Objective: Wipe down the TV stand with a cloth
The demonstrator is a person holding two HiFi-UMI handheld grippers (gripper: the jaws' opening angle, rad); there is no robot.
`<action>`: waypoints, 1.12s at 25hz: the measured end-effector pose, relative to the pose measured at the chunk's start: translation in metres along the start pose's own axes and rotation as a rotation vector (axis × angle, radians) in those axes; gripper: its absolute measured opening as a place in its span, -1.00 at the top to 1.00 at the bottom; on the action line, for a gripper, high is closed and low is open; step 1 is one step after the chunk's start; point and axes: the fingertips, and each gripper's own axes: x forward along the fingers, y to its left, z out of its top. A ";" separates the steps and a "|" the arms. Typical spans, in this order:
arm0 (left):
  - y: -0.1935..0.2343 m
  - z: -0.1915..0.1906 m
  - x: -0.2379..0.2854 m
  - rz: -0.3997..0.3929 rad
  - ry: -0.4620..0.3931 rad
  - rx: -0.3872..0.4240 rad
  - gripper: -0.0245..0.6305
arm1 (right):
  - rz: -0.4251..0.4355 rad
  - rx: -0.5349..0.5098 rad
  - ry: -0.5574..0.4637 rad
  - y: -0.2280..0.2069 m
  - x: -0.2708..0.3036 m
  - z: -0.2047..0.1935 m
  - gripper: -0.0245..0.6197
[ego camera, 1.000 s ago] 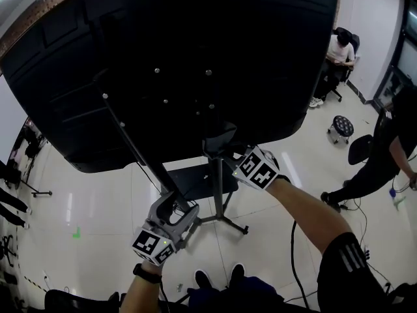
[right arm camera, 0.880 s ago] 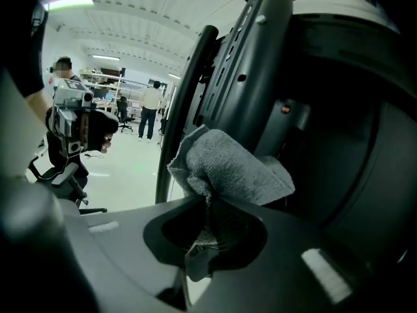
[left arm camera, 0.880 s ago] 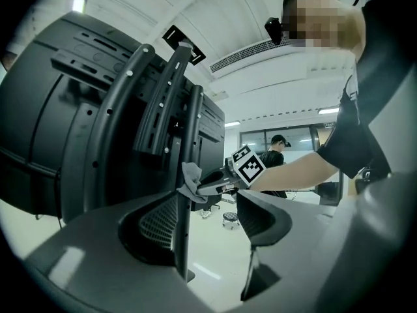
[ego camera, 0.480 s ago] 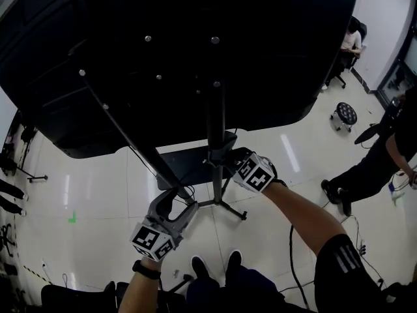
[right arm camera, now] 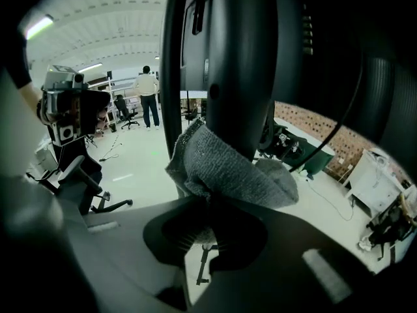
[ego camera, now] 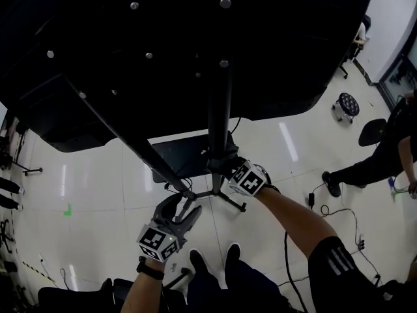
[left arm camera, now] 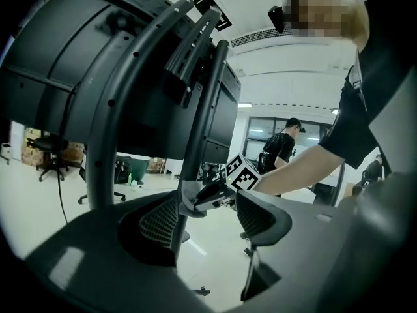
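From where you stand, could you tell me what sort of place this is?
Probably an open office or lab: a glossy white floor, a round stool, loose cables, and a large TV on a floor stand.

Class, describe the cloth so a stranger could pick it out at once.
Find the black TV, then follow its stand's upright pole downward. Low on the pole, the right gripper holds a grey knitted cloth against it, the only soft, pale thing among black metal.

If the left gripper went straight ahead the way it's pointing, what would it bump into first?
The left gripper would probably hit the stand's black pole first, where the right gripper holds the grey cloth against it. Depth is unclear, so it might slip past.
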 end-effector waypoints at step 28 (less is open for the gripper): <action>0.064 -0.215 0.021 0.023 0.188 -0.149 -0.07 | -0.035 0.306 0.230 0.005 0.182 -0.194 0.85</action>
